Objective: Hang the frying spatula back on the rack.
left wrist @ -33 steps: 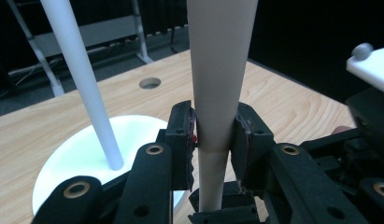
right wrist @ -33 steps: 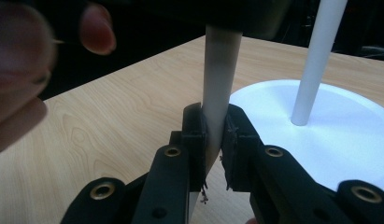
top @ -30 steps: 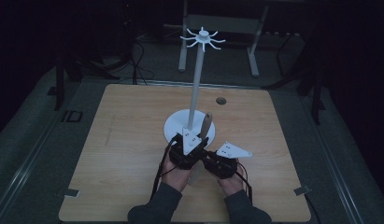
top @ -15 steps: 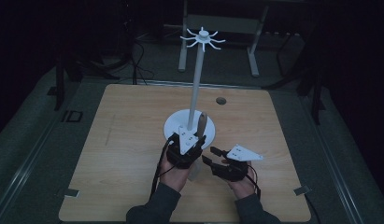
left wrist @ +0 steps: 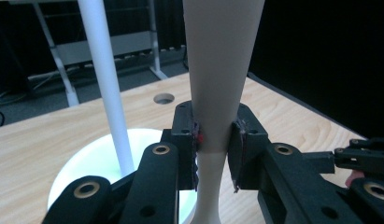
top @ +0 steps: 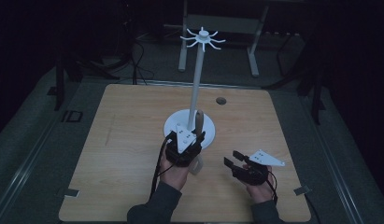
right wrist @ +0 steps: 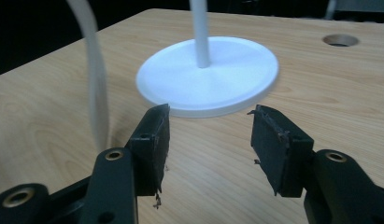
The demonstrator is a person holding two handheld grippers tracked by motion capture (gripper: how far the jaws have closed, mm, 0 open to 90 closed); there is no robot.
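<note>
Nearest, at the right gripper (top: 231,161): jaws wide apart, nothing held, nothing touched, only bare table (top: 124,140) under the pads. Aimed up the table and a little leftward, toward the stand's white base (right wrist: 227,70), well short of it.

Just beyond and to its left, at the left gripper (top: 198,138): clamped firmly on a long cream utensil (left wrist: 222,70), pads pressed to both sides of its narrow waist. Held close to upright, long axis running nearly vertical, broad end above the jaws, thin flared end below them and, in the high view, down beside the hand toward the tabletop; cannot tell whether touching it.

Relation that matters for the coming move: utensil beside the base's near rim and alongside the pole (top: 197,79), roughly parallel to it, apart from it. Hook crown (top: 202,38) high above the utensil's top end, so probably a straight lift along the pole, then a small shift inward to reach a hook. Left hand plainly the nearer one to the stand and already loaded; right hand free, off to the side, likely there to steady the base or the utensil's lower end.

Farther on, past the base: a round hole (top: 221,100) in the tabletop, then dark floor and frame legs
</note>
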